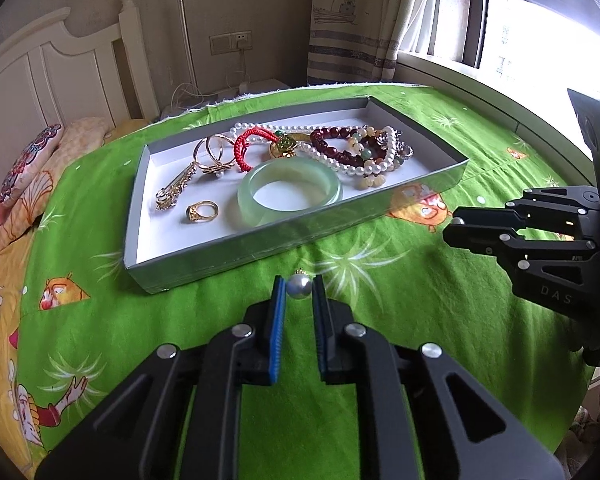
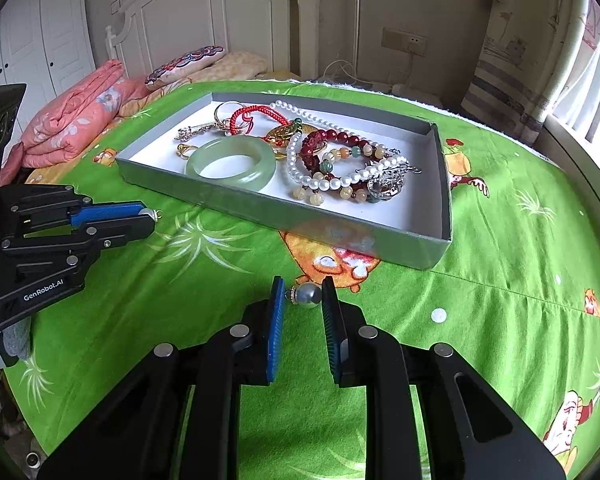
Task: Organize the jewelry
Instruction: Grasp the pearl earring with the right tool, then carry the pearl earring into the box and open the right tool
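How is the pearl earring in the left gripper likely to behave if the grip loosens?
The pearl earring is round and glossy, so it would probably slip from the blue pads of the left gripper and roll on the green cloth. It looks small and likely light. Its gold cap seems delicate.

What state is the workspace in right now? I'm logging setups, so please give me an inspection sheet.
Surface: green cloth, slightly creased.
Job's things: tray holding bangle, ring and tangled beads.
Clutter: nothing seen.
Grippers: left gripper shut on pearl; right gripper shut on second pearl.
Cables: lead hanging from wall socket.
Surroundings: headboard, curtain, window.
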Tool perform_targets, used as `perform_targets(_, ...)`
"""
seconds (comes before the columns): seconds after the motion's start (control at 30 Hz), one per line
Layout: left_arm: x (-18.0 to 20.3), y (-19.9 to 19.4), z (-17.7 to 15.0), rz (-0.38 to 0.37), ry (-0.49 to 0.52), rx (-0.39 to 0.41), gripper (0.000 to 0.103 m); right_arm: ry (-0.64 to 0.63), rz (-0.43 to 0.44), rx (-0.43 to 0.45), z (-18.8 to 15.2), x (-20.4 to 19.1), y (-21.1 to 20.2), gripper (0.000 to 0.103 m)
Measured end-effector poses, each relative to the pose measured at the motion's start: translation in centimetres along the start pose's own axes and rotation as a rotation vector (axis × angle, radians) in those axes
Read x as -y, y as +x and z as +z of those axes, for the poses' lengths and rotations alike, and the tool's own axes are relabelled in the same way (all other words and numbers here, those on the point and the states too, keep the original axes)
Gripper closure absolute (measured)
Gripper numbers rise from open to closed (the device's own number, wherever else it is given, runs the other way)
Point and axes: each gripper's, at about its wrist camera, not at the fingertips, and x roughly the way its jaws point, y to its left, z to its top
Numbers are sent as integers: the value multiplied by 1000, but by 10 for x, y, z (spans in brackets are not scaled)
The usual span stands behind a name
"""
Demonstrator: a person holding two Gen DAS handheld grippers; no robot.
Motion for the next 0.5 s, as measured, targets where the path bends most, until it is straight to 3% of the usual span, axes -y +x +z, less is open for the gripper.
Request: perform_targets(0.5,12,-27,11,23,38,62,90,3,1,69,4,0,-23,83)
